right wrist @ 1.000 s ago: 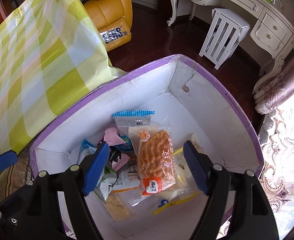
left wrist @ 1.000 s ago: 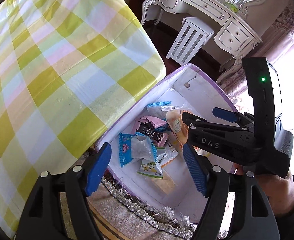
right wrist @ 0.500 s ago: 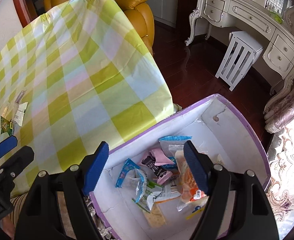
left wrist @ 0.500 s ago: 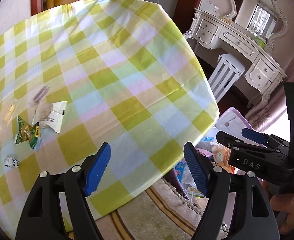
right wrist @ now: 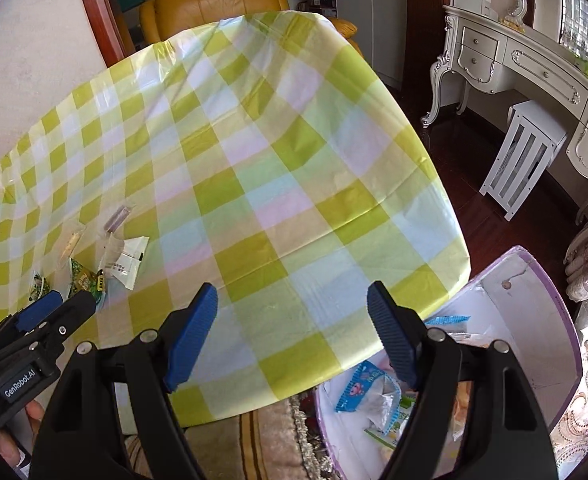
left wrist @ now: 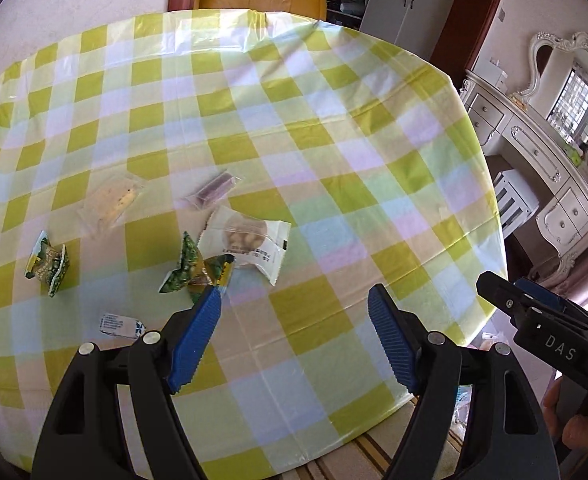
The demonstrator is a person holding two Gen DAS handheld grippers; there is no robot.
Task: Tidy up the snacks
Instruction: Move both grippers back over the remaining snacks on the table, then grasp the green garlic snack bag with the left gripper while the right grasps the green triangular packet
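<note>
Snacks remaining on the round counter with the yellow-green checked plastic cloth (left wrist: 334, 152): 6 visible in the left wrist view. White pillow-pack cookie wrapper (left wrist: 250, 242), green crinkled candy packet (left wrist: 194, 268) touching its near-left edge, second green packet (left wrist: 48, 264) well to the left, small white-and-blue sachet (left wrist: 120, 325), clear bag with a pale biscuit (left wrist: 110, 202), clear-wrapped purple stick (left wrist: 213, 192).

Left gripper (left wrist: 294, 312): jaws wide apart, empty, hovering over the counter with its left finger tip just beside the green candy packet. Right gripper (right wrist: 292, 314): jaws also apart, empty, above the counter edge.

Purple-rimmed white cardboard box (right wrist: 534, 320) sits on the floor beside the counter, several packets already inside.

Step judged: reach for the next pickup, task partly done. Next move calls for centring the left gripper on 1 packet, lowering, and closing without dragging its neighbour.
</note>
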